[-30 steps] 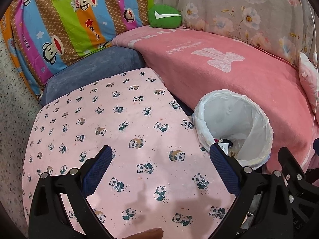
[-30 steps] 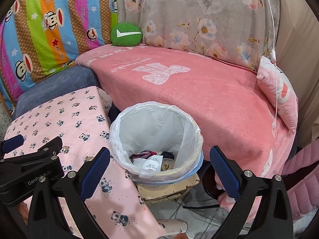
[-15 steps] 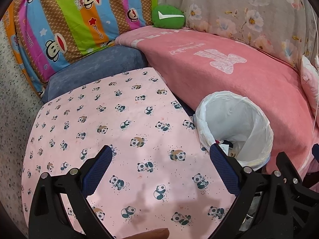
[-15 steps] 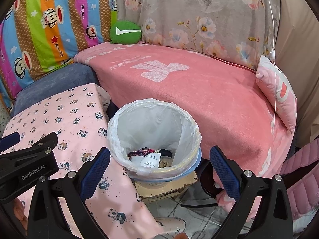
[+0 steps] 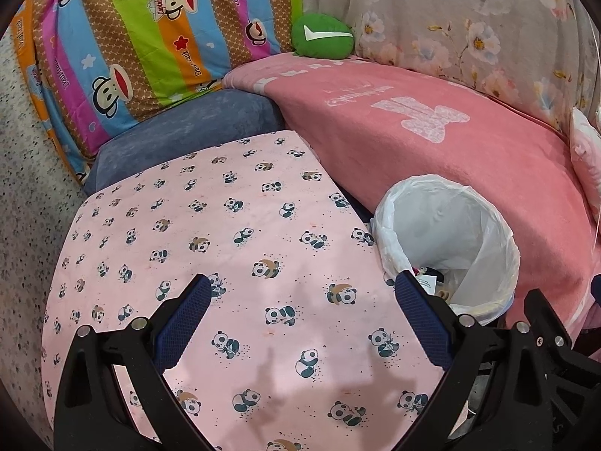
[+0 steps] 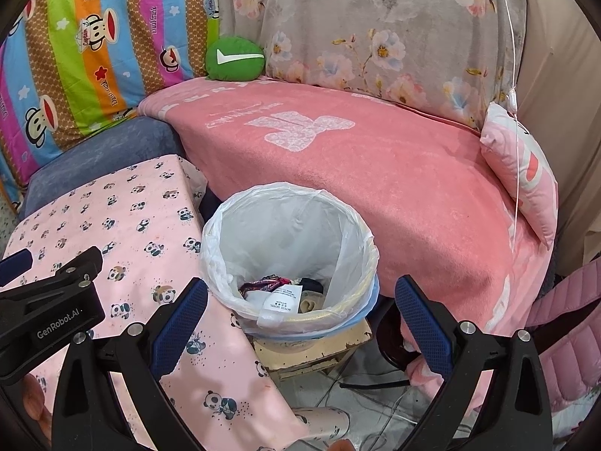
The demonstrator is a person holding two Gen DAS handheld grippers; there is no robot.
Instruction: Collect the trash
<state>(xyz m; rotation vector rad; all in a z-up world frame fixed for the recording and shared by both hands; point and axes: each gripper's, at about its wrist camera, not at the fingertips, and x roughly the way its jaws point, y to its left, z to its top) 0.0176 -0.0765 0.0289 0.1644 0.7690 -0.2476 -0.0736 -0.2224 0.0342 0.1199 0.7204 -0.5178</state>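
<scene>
The lined trash bin (image 6: 291,251) sits centre frame in the right wrist view, dead ahead of the right gripper (image 6: 300,319), which hovers released and empty above its rim. The left gripper (image 5: 302,314), also spread and empty, hovers over the panda-print cloth (image 5: 210,233), bin at its right.

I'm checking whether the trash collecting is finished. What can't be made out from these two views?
- Bin contents, left wrist view: mostly hidden by the liner's near wall and the left hand-held gripper.
- Packet label, right wrist view: print too small to read.
- Items under the packet: covered.
- Table near edge: cut off by the frame and the open jaws.
- Floor beside the stool: blocked by the right hand-held gripper.
</scene>
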